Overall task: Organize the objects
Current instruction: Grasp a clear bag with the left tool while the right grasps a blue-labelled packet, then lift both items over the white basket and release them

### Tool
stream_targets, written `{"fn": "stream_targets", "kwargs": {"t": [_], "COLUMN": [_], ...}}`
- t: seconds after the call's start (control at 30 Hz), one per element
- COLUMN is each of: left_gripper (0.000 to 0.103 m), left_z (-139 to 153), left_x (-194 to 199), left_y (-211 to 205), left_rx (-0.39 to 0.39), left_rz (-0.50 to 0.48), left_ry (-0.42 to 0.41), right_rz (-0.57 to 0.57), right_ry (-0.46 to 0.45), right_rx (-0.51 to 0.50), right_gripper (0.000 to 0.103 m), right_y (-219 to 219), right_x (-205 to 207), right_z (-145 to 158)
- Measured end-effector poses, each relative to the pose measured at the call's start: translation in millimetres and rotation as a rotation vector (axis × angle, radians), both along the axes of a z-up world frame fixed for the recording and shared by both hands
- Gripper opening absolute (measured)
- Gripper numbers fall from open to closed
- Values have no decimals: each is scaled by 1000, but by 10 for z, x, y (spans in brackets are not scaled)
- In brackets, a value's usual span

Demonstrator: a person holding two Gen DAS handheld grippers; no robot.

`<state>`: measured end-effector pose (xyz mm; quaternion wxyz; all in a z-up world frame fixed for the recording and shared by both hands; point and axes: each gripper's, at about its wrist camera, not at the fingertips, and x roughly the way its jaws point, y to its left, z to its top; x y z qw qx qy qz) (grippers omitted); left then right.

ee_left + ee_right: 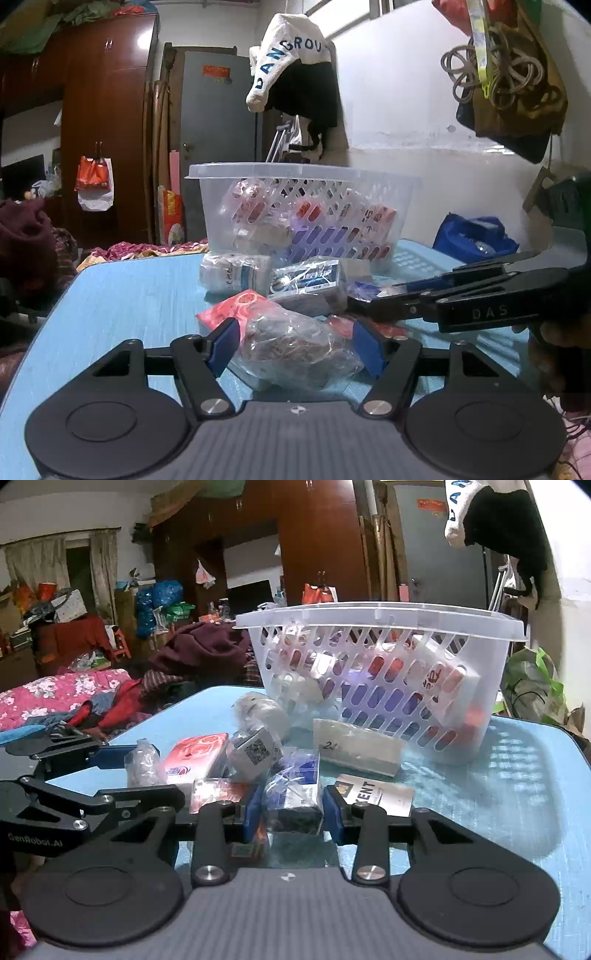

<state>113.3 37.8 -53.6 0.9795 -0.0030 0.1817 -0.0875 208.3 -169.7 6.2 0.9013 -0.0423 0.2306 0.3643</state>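
A clear plastic basket [303, 173] with several packets inside stands on the blue table [129, 295]; it also shows in the right wrist view [380, 620]. Loose packets lie in front of it. My left gripper [295, 343] has its blue pads around a clear plastic bag of dark stuff [295, 339]; the pads touch its sides. My right gripper [293, 808] has its pads closed against a small blue-and-clear wrapped packet [295, 794]. The right gripper also shows at the right of the left wrist view [373, 306].
On the table lie a red packet [195, 757], a QR-coded box [255, 753], a white "KENT" card [376, 794], a flat white box [358, 749] and a white roll [232, 273]. A bed with clothes [74, 698] is left. A blue bag [472, 236] sits right.
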Motion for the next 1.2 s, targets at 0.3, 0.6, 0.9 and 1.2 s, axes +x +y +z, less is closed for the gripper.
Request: {"fn": "stream_targets", "kwargs": {"t": [0.3,0.6,0.9,1.2], "left_gripper": [67,67,67,67], "left_z": [69,42,-3,199], "left_x": [-164,-142,-104,-55], "left_y": [131,149,137,286], "left_rx": [-61,-87,-122,-226], "left_rz": [14,-16,-27,-54], "left_ry": [-69,-73,-71,-94], "right_rz": [-34,-104,-113,-100], "right_ry": [-56,-106,-126,-192], "right_rx": [113,124,154,203], "right_gripper": [40,40,40,40], "right_y": [-173,-355,-430,-529], "right_x": [-69,-136,-143,-271], "right_z": [25,4,-66,23]}}
